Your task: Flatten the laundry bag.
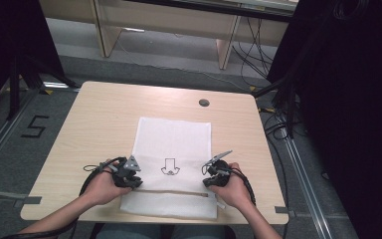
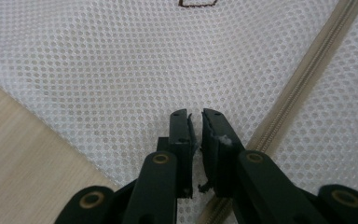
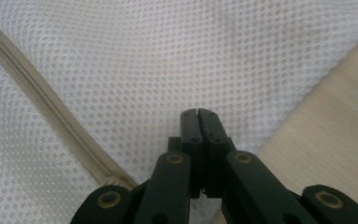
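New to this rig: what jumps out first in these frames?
A white mesh laundry bag lies flat in the middle of the wooden table, with a beige zipper running across its near end and a small printed mark at its centre. One hand-held gripper sits at each near corner of the bag: the left hand-held gripper with a narrow gap between its jaws, the right hand-held gripper closed, both over the mesh.
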Demonstrator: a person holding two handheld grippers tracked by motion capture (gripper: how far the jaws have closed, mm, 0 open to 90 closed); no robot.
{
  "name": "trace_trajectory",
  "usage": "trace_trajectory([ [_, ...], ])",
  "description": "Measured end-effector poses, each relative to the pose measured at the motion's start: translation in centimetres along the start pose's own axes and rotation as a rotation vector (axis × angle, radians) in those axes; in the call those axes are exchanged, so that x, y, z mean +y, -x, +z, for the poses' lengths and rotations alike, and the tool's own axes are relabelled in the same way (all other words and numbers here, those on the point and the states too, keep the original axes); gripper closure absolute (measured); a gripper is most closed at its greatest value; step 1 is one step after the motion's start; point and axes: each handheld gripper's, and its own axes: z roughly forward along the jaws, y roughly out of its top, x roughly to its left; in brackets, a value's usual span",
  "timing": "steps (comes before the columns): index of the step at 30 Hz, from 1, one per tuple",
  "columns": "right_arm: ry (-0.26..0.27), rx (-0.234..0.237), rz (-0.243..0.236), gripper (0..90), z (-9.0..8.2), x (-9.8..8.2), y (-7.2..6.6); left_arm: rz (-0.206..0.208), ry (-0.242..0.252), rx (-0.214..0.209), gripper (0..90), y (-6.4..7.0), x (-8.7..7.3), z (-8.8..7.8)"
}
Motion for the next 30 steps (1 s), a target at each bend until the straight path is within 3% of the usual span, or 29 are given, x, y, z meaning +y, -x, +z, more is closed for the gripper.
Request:
trace_trajectory([
  [2, 0.027, -0.009, 0.047, 88.5, -0.9, -0.1, 0.0, -0.034, 0.016, 0.009, 80.2, 0.0, -0.2, -0.1],
  [3, 0.055, -0.010, 0.024, 87.7, -1.3, -0.2, 0.4, -0.046, 0.040, 0.015, 79.2, 0.0, -0.3, -0.1],
  [6, 0.124, -0.035, 0.049, 84.9, -3.3, -0.8, 1.0, -0.068, 0.084, 0.026, 74.7, -0.4, -0.3, -0.8],
  [7, 0.136, -0.038, 0.068, 84.3, -3.7, -1.1, 1.1, -0.099, 0.129, 0.026, 73.8, -0.6, -0.2, -1.1],
  [9, 0.194, -0.064, 0.080, 82.0, -4.3, -2.0, 1.6, -0.117, 0.165, 0.031, 71.6, -0.8, -0.1, -1.3],
  [10, 0.164, -0.061, 0.092, 81.1, -4.8, -2.2, 1.7, -0.118, 0.182, 0.033, 71.0, -0.9, 0.0, -1.5],
  [11, 0.194, -0.070, 0.109, 80.1, -4.6, -2.7, 1.9, -0.103, 0.193, 0.031, 70.0, -1.0, 0.1, -1.6],
  [12, 0.169, -0.076, 0.110, 79.1, -4.9, -3.0, 2.0, -0.108, 0.204, 0.030, 68.7, -1.0, 0.2, -1.6],
  [14, 0.190, -0.071, 0.139, 77.1, -4.7, -3.6, 2.1, -0.109, 0.213, 0.021, 63.6, -0.9, 0.3, -1.5],
  [16, 0.164, -0.072, 0.155, 76.1, -4.9, -3.8, 2.1, -0.119, 0.220, 0.005, 61.8, -0.7, 0.4, -1.5],
  [17, 0.162, -0.080, 0.158, 75.6, -4.9, -3.8, 2.1, -0.104, 0.223, 0.004, 61.2, -0.6, 0.5, -1.5],
  [18, 0.170, -0.091, 0.149, 75.2, -4.9, -3.8, 2.2, -0.119, 0.230, 0.000, 60.6, -0.5, 0.5, -1.4],
  [19, 0.201, -0.097, 0.146, 74.8, -4.6, -3.8, 2.2, -0.113, 0.232, 0.004, 60.2, -0.5, 0.5, -1.5],
  [20, 0.172, -0.093, 0.156, 74.9, -5.0, -3.7, 2.1, -0.095, 0.232, 0.004, 59.9, -0.5, 0.6, -1.5],
  [22, 0.182, -0.096, 0.138, 75.7, -5.2, -3.8, 2.0, -0.103, 0.241, -0.009, 58.3, -0.5, 0.5, -1.5],
  [23, 0.215, -0.099, 0.137, 76.1, -5.0, -3.9, 1.9, -0.106, 0.246, -0.020, 57.1, -0.5, 0.5, -1.5],
  [24, 0.188, -0.082, 0.156, 76.3, -5.5, -3.9, 1.8, -0.112, 0.254, -0.028, 55.7, -0.4, 0.5, -1.5],
  [25, 0.194, -0.092, 0.138, 76.4, -5.6, -4.0, 1.9, -0.124, 0.256, -0.034, 55.2, -0.3, 0.5, -1.5],
  [26, 0.192, -0.082, 0.160, 76.4, -5.8, -4.0, 1.8, -0.118, 0.261, -0.037, 54.6, -0.1, 0.5, -1.5],
  [28, 0.207, -0.095, 0.150, 76.2, -5.8, -4.4, 1.8, -0.120, 0.277, -0.039, 53.8, 0.2, 0.5, -1.5],
  [29, 0.211, -0.083, 0.172, 76.5, -5.8, -4.6, 1.6, -0.104, 0.271, -0.032, 53.3, 0.3, 0.5, -1.6],
  [30, 0.186, -0.076, 0.162, 77.7, -6.0, -4.7, 1.6, -0.085, 0.274, -0.029, 53.3, 0.3, 0.6, -1.7],
])
